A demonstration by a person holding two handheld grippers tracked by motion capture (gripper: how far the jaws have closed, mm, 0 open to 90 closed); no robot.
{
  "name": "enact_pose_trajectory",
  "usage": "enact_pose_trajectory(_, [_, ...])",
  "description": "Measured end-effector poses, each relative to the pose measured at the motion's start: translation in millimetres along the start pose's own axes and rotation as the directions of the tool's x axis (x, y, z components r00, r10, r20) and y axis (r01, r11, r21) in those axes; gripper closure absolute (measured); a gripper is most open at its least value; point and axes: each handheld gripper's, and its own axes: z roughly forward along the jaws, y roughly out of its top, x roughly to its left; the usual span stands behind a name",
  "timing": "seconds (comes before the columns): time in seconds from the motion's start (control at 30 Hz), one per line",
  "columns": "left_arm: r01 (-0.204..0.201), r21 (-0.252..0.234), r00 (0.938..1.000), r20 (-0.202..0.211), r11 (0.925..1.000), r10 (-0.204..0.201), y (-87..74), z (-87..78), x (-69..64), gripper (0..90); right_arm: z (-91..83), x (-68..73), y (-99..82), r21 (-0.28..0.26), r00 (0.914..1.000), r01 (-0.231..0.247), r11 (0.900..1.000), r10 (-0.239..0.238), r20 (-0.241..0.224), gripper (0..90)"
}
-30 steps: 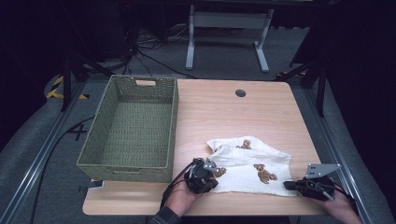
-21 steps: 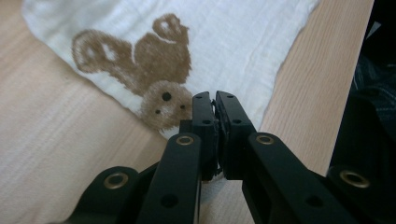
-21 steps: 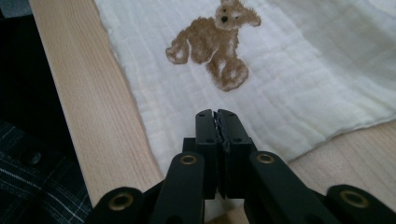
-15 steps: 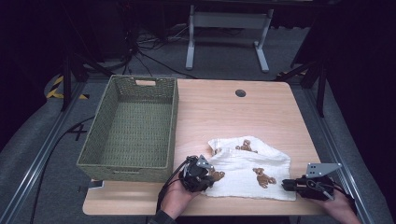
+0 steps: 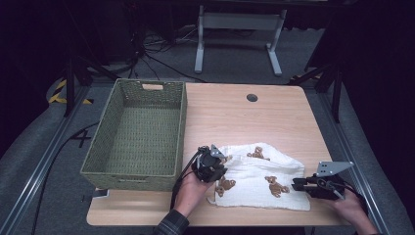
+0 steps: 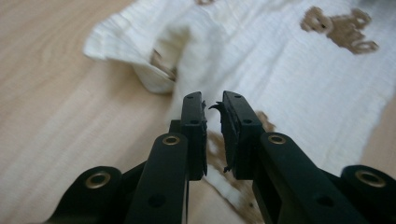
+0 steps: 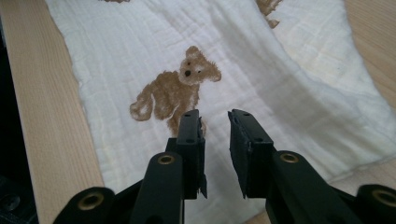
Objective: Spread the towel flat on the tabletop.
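Note:
A cream cloth (image 5: 259, 176) printed with brown teddy bears lies spread on the near part of the wooden table (image 5: 244, 117). My left gripper (image 5: 221, 169) hovers over the cloth's left edge. Its jaws have just been opening; a narrow gap shows between them with nothing in it, and the cloth (image 6: 289, 70) lies below the left gripper (image 6: 212, 100). My right gripper (image 5: 297, 185) is at the cloth's right edge and has also just been opening. In the right gripper view the right gripper (image 7: 215, 116) stands apart above the cloth (image 7: 261, 60), near a bear print (image 7: 173, 91), gripping nothing.
A green woven basket (image 5: 134, 172) stands on the table's left half, close to my left hand. A small round cable hole (image 5: 252, 97) sits near the far edge. Bare wood lies beyond the cloth. Stand legs and cables are on the floor behind.
Both grippers have let go of the cloth, and their jaws now stand apart. The left gripper has lifted and moved away from the person. The cloth lies flatter and wider.

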Motion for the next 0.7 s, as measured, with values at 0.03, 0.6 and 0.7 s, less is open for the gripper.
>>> enact_pose_trajectory(0.03, [0.002,-0.005,1.0000,-0.004,1.0000,-0.002,2.9,0.8,2.9,78.2,0.4,-1.1,0.7,0.000,1.0000,0.001,1.0000,-0.001,0.001,73.1])
enact_pose_trajectory(0.6, [0.090,-0.018,0.9882,-0.122,0.9958,-0.092,29.4,25.2,38.3,69.1,7.5,-26.7,30.3,-0.031,0.9992,0.015,0.9994,-0.014,0.038,73.0])
enact_pose_trajectory(0.7, [0.102,-0.003,0.9890,-0.107,0.9947,-0.102,28.3,32.0,42.3,69.1,9.3,-36.1,39.0,-0.040,0.9982,0.005,0.9992,-0.003,0.059,72.7])
